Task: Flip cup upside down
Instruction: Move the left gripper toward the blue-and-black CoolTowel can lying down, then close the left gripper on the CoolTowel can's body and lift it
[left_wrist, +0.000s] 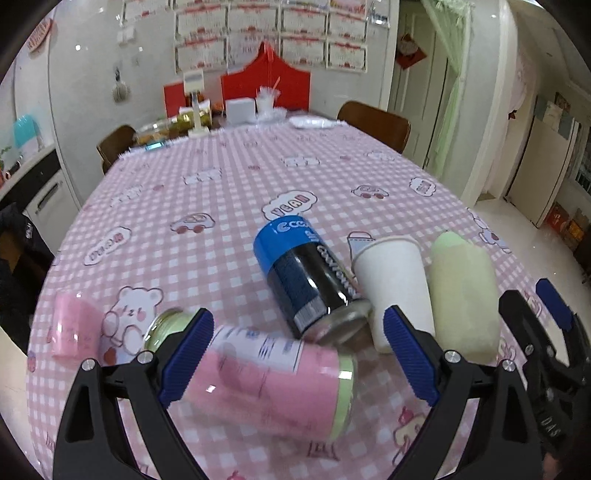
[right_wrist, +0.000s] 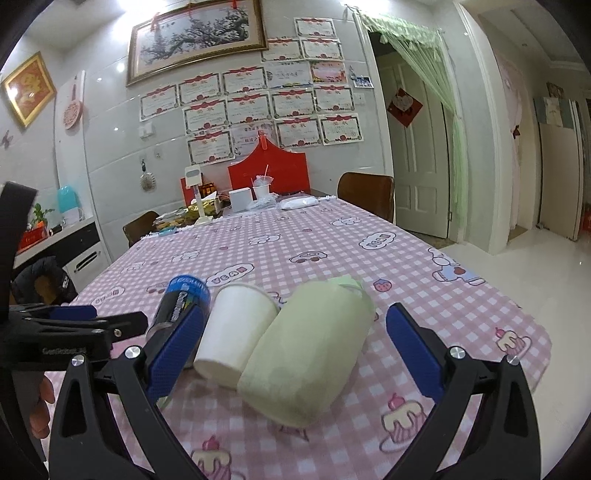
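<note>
A white paper cup (left_wrist: 395, 288) lies on its side on the pink checked tablecloth, between a blue-and-black can (left_wrist: 306, 280) and a pale green bottle (left_wrist: 463, 295). In the right wrist view the cup (right_wrist: 236, 332) lies with its base toward me and its rim pointing away. My left gripper (left_wrist: 295, 347) is open above a pink-labelled jar (left_wrist: 273, 384) lying on its side. My right gripper (right_wrist: 295, 347) is open and holds nothing, with the green bottle (right_wrist: 310, 354) between its fingers and the cup by the left finger.
A small pink cup (left_wrist: 75, 325) stands at the left. The far end of the table holds boxes, a drink cup and a red stand (right_wrist: 267, 171). Chairs (right_wrist: 365, 194) stand at the far corners. The table's right edge (right_wrist: 532, 310) drops to a tiled floor.
</note>
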